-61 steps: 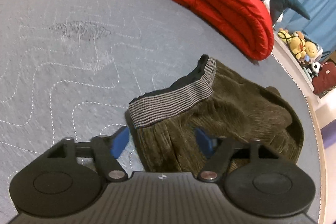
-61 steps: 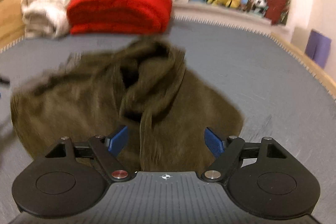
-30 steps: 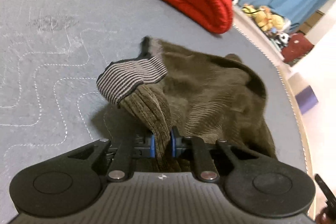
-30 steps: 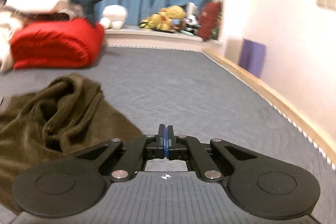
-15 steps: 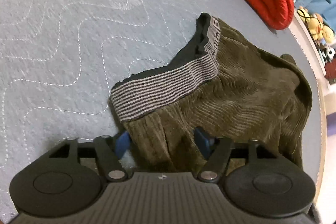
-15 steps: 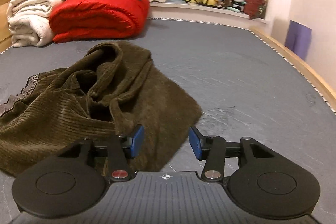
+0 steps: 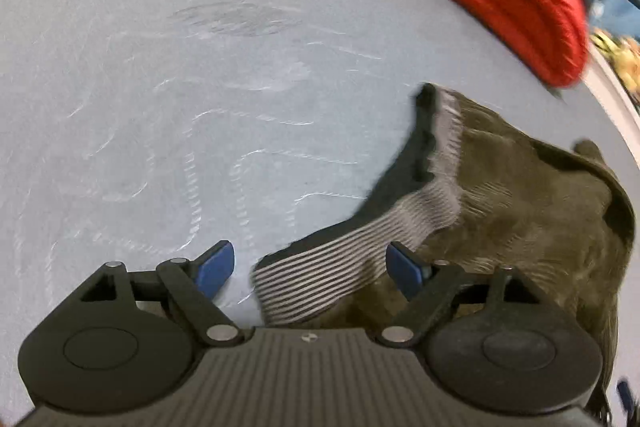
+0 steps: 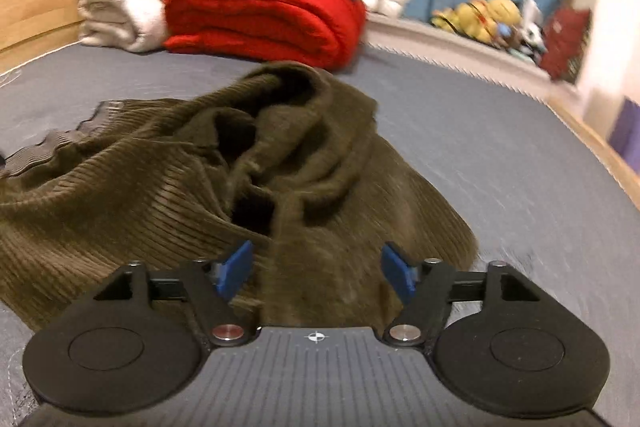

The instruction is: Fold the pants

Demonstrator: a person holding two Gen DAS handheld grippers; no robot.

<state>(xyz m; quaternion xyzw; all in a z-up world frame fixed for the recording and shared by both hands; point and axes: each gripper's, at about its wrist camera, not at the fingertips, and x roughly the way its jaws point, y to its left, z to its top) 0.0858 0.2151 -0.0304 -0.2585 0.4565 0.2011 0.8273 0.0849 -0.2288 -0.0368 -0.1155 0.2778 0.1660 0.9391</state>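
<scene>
We hold both the left hand-held gripper [image 7: 308, 267] and right hand-held gripper [image 8: 316, 269] spread over the crumpled pants [image 8: 160, 187] on the bed [image 7: 160, 107].

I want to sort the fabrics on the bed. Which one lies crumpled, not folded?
The olive corduroy pants lie crumpled, nearest the fingers; the red blanket and white towels behind are folded.

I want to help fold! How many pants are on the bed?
1. The brown corduroy pants lie crumpled on the grey bed, in front of both open tools. Nothing shows whether more hide in the far pile.
</scene>
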